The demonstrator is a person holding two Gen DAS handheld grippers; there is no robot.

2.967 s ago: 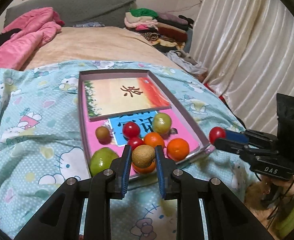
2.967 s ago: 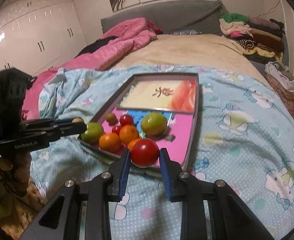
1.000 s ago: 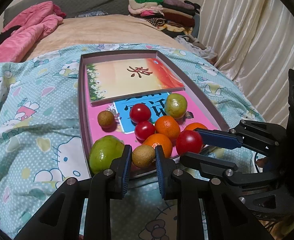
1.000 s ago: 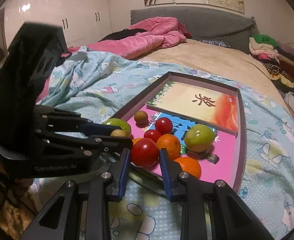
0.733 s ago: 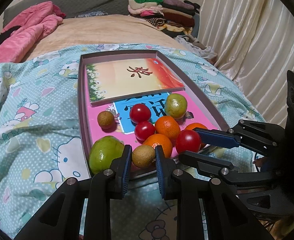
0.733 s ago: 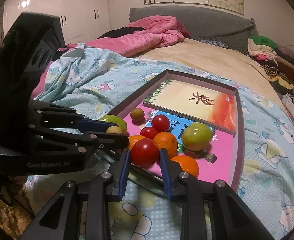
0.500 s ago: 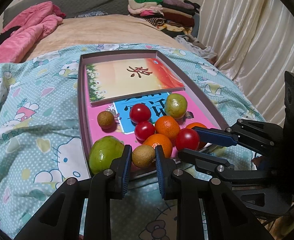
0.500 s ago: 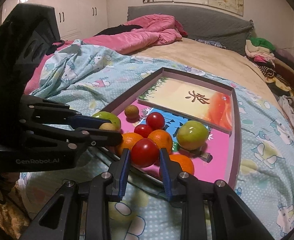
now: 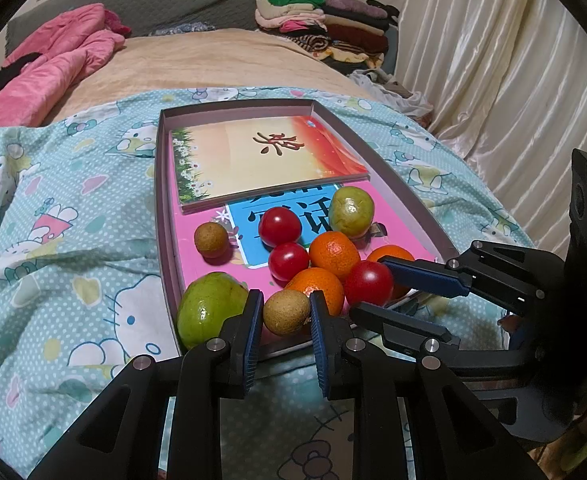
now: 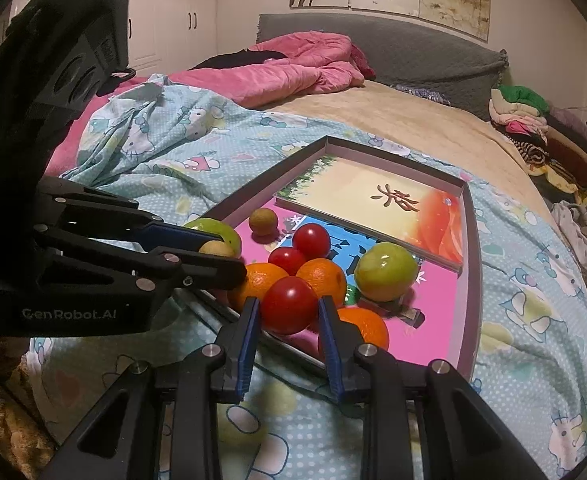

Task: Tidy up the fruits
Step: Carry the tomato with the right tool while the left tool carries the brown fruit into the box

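A shallow grey-rimmed box with a pink floor lies on the bed and holds several fruits. My left gripper is shut on a small brown longan at the box's near edge, beside a green mango. My right gripper is shut on a red tomato over the near end of the box; it also shows in the left wrist view. Oranges, two more tomatoes, another longan and a second green fruit lie in the box.
A booklet fills the far half of the box. The box lies on a blue cartoon-print quilt. A pink blanket is heaped farther up the bed. Folded clothes and a curtain stand to the right.
The right gripper has carried the tomato from outside the box's right corner to over its near end, close to the left gripper. The left gripper has barely moved in the last second.
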